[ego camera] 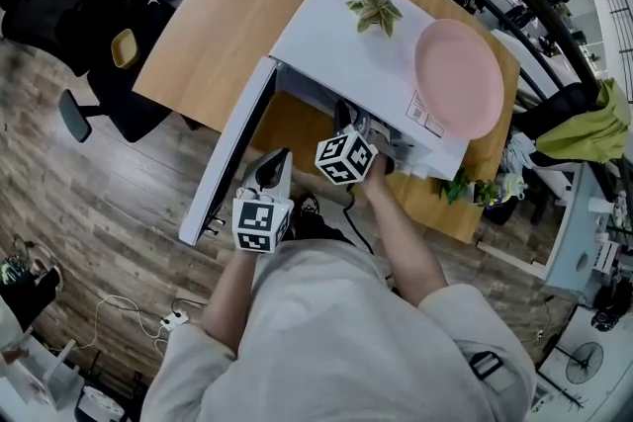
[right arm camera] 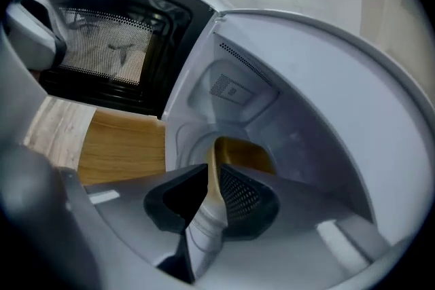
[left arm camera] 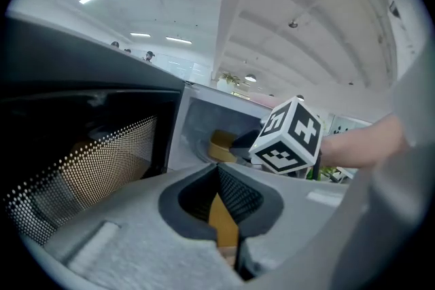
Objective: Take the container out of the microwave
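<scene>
The white microwave (ego camera: pixel 336 44) stands on the wooden table (ego camera: pixel 218 25) with its door (ego camera: pixel 232 148) swung wide to the left. A mustard-yellow container (right arm camera: pixel 245 154) sits inside the cavity, also seen past the door frame in the left gripper view (left arm camera: pixel 221 145). My right gripper (right arm camera: pixel 209 176) reaches into the cavity and is shut on the container's near rim. In the head view its marker cube (ego camera: pixel 346 156) sits at the opening. My left gripper (left arm camera: pixel 219 173) hangs outside in front of the opening, next to the door, shut with nothing in it.
A pink plate (ego camera: pixel 457 79) and a small plant (ego camera: pixel 374 12) rest on top of the microwave. The open door's mesh window (left arm camera: pixel 88 166) is close on the left. More potted greenery (ego camera: pixel 473 188) stands at the table's right end. Black chairs (ego camera: pixel 119 104) stand beyond the table's left side.
</scene>
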